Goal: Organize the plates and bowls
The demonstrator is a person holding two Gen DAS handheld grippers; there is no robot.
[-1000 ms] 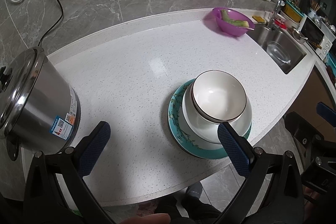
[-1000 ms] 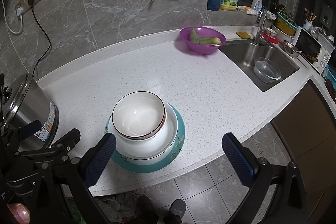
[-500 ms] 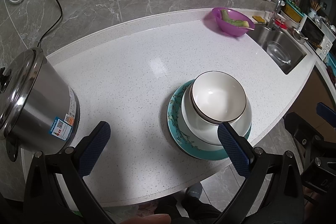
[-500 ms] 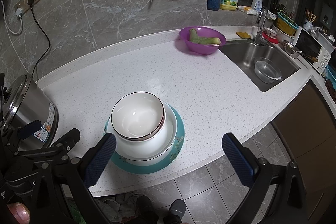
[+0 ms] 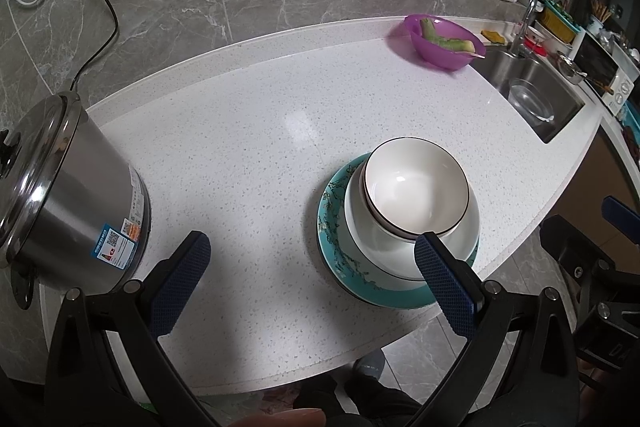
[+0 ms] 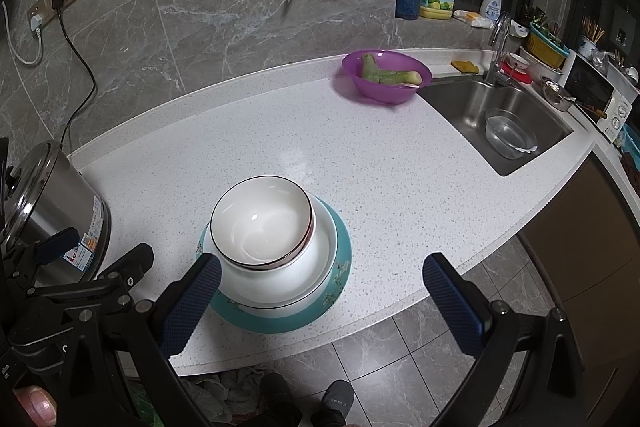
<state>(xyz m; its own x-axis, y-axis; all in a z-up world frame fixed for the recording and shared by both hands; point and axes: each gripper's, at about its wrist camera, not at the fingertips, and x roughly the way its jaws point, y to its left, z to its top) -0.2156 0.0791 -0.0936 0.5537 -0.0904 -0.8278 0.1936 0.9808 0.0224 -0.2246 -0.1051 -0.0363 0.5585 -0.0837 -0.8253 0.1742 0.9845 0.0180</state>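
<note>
Here, my left gripper (image 5: 308, 263) hangs above the near edge of the counter (image 5: 248, 131) with its jaws spread wide and nothing between them. My right gripper (image 6: 320, 287) is just as wide open and just as empty.

The stack sits ahead of both, near the counter's front edge. The teal plate (image 5: 332, 239) lies flat at the bottom, a white dish (image 5: 360, 223) rests on it, and the bowl (image 5: 416, 187) with the dark rim sits upright on top. From my left gripper the stack is ahead and to the right, with my right finger (image 5: 444, 279) in front of its near rim; I cannot tell whether it touches. From my right gripper the stack is ahead and to the left, with the left finger (image 6: 192, 303) overlapping the plate's near-left edge in view.

A steel pot (image 5: 60, 195) stands to the left of my left gripper. Far ahead to the right a purple bowl (image 6: 386, 77) with green pieces in it sits just beside the sink (image 6: 516, 115), where a clear bowl (image 6: 508, 133) lies.
</note>
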